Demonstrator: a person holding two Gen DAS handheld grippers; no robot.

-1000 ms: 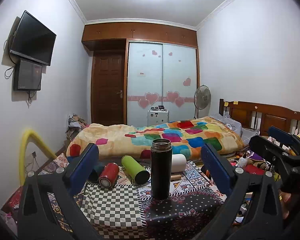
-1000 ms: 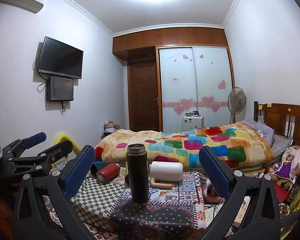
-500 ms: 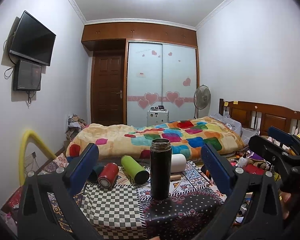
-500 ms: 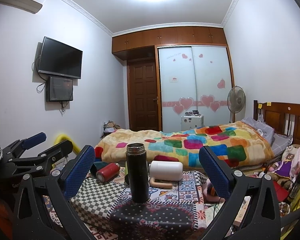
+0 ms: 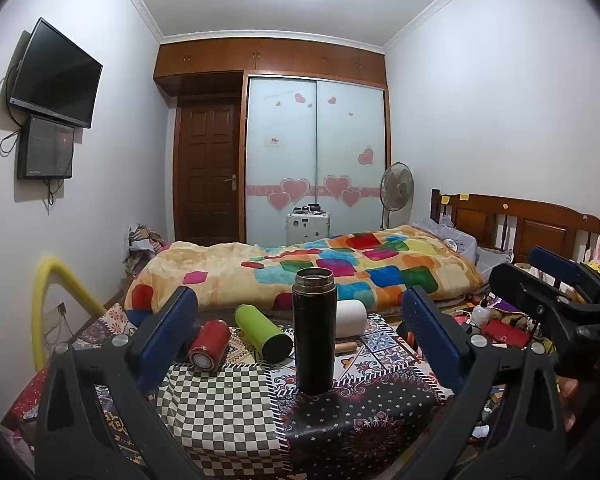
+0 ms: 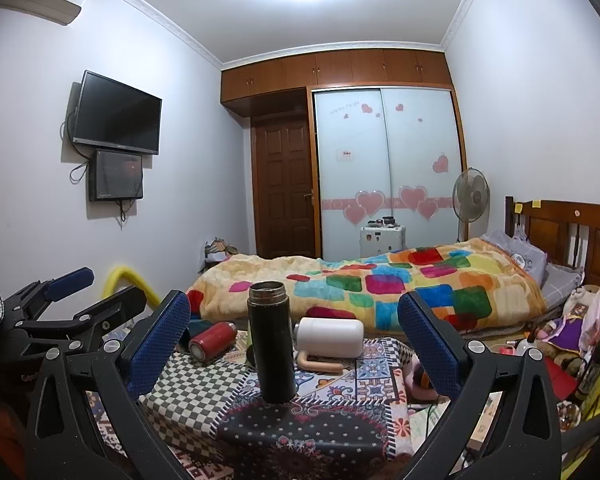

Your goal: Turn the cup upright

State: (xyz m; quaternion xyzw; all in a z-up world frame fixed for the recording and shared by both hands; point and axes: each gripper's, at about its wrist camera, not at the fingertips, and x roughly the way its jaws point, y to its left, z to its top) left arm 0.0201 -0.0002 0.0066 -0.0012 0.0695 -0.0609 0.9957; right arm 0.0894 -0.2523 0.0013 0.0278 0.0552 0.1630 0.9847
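Currently black flask [image 5: 314, 330] upright on table [image 5: 216, 412]; both grippers, left [image 5: 300, 340] and right [image 6: 294, 338], fingers spread, empty. Remaining: red cup [image 5: 210, 345], green cup [image 5: 263, 332], white cup [image 6: 329, 336] lying down; next needs side grasp, tilt.

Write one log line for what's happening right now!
black cup: upright on table | left gripper: open, empty | right gripper: open, empty | red, green, white cups: lying down
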